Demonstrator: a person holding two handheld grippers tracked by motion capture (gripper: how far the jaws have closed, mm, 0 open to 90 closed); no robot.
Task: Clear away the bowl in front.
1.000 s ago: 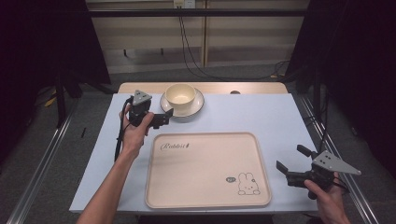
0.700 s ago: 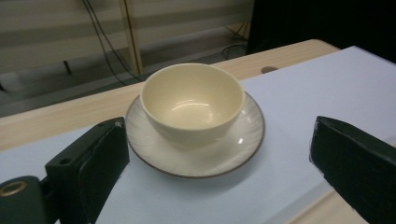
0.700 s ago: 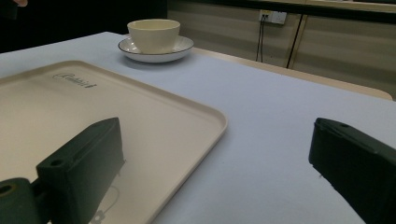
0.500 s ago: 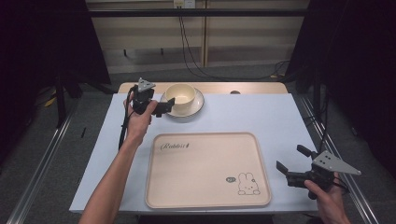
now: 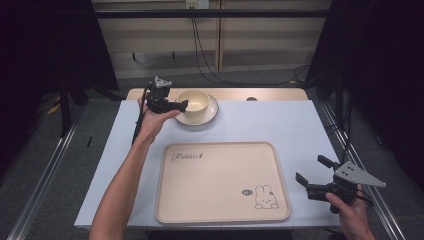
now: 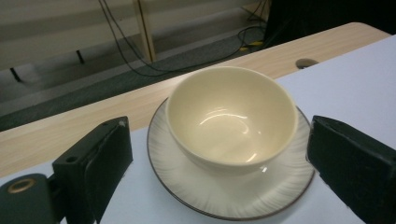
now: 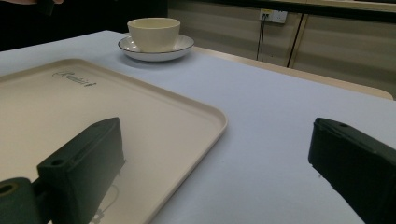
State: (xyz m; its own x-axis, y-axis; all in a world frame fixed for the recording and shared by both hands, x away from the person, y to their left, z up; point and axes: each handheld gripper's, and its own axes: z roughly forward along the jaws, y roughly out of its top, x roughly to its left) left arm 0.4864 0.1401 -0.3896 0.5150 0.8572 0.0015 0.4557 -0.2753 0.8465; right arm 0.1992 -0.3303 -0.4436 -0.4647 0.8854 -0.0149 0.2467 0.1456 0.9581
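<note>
A cream bowl (image 5: 195, 101) stands in a white saucer (image 5: 210, 116) with a dark rim at the back of the table. My left gripper (image 5: 181, 105) hovers at the bowl's left side, open. In the left gripper view its two black jaws stand wide apart, and the bowl (image 6: 231, 116) and saucer (image 6: 233, 198) lie just ahead between them. My left gripper (image 6: 219, 135) holds nothing. A cream tray (image 5: 222, 182) with a rabbit print lies at the front centre. My right gripper (image 5: 311, 171) rests open off the tray's right edge, jaws empty, facing the tray (image 7: 84, 102).
The light blue table top (image 5: 270, 125) ends at a wooden strip (image 5: 260, 94) along the back edge. Cables hang behind the table. From the right gripper view the bowl (image 7: 154, 31) stands far off beyond the tray's corner.
My left gripper has moved back and to the right, closing in on the bowl's left side. The right gripper, tray and bowl have stayed put.
</note>
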